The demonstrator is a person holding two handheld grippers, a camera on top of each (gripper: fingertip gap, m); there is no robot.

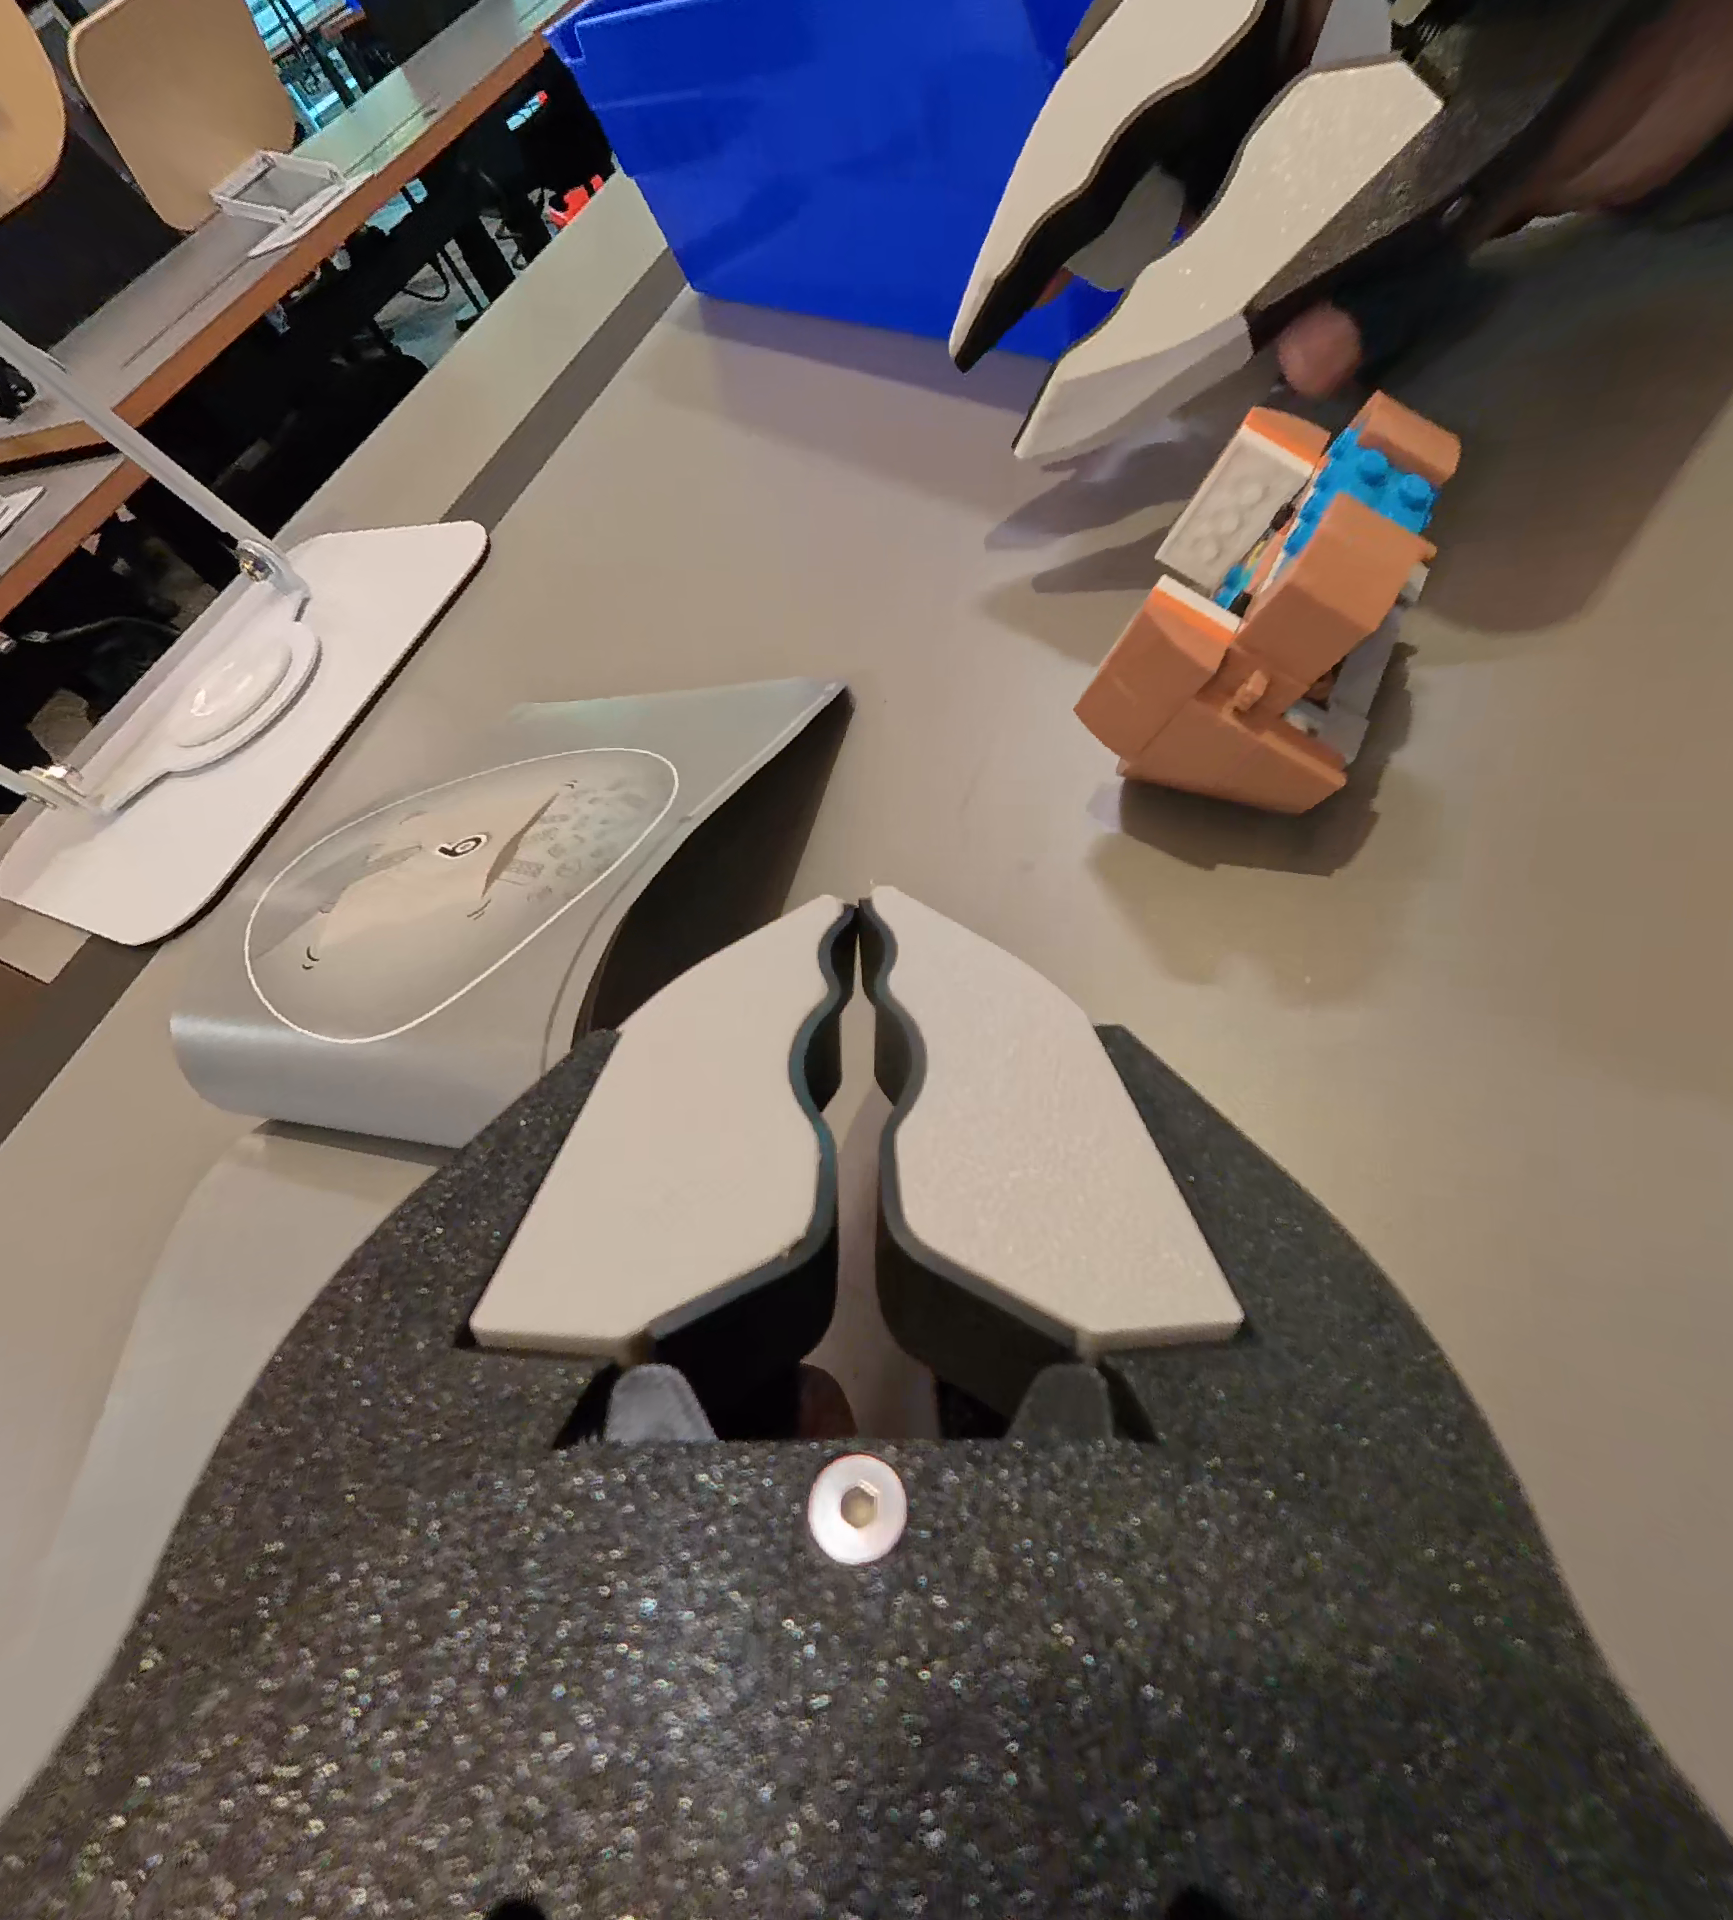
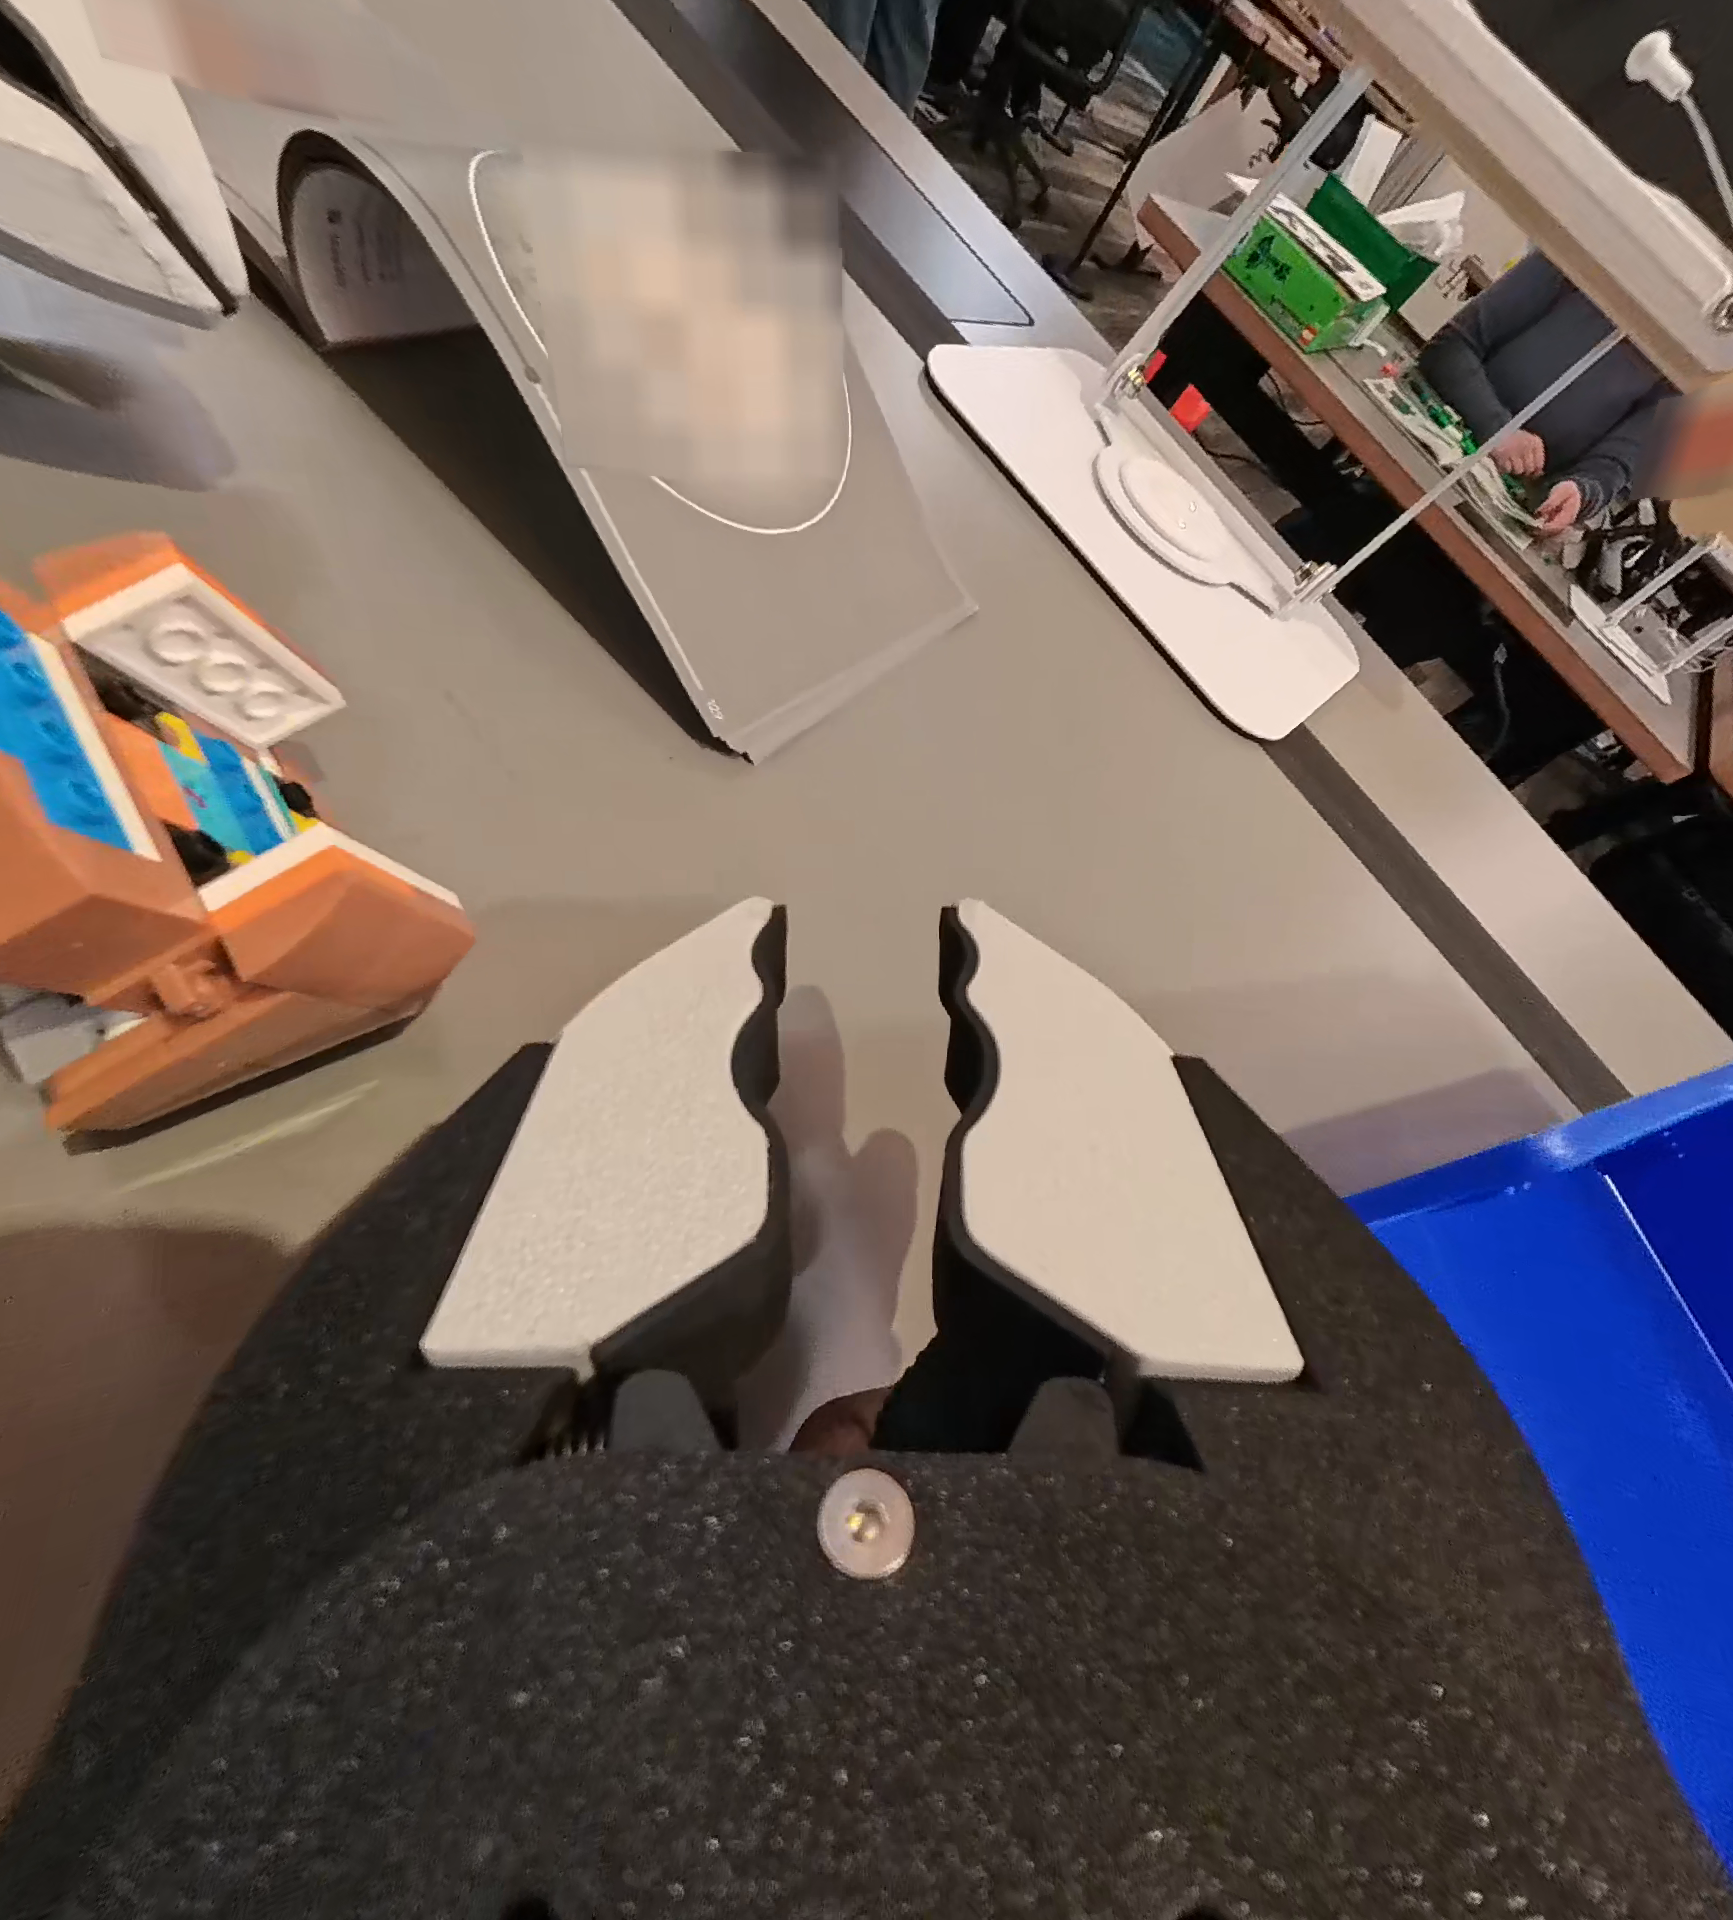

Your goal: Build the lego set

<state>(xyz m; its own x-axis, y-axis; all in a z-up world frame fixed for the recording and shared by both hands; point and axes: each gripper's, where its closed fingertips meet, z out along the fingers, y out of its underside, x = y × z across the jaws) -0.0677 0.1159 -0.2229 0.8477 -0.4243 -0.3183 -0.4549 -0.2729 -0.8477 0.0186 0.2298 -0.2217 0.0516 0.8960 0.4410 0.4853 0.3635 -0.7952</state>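
An orange, blue and white lego model (image 1: pixel 1267 613) lies tilted on the grey table, right of centre in the left wrist view. It also shows at the left edge of the right wrist view (image 2: pixel 145 831). My left gripper (image 1: pixel 862 909) is shut and empty, low over the table, below and left of the model. My right gripper (image 2: pixel 857 914) is open and empty over bare table, to the right of the model. In the left wrist view the right gripper (image 1: pixel 997 405) hangs open just above and left of the model, apart from it.
A blue bin (image 1: pixel 820 156) stands at the far side, close beside my right gripper (image 2: pixel 1651 1351). A curled grey instruction booklet (image 1: pixel 488 894) and a white stand base (image 1: pixel 249 707) with thin rods lie to the left. Other desks and a seated person (image 2: pixel 1548 405) are beyond the table edge. Left tips to right tips: about 15 cm.
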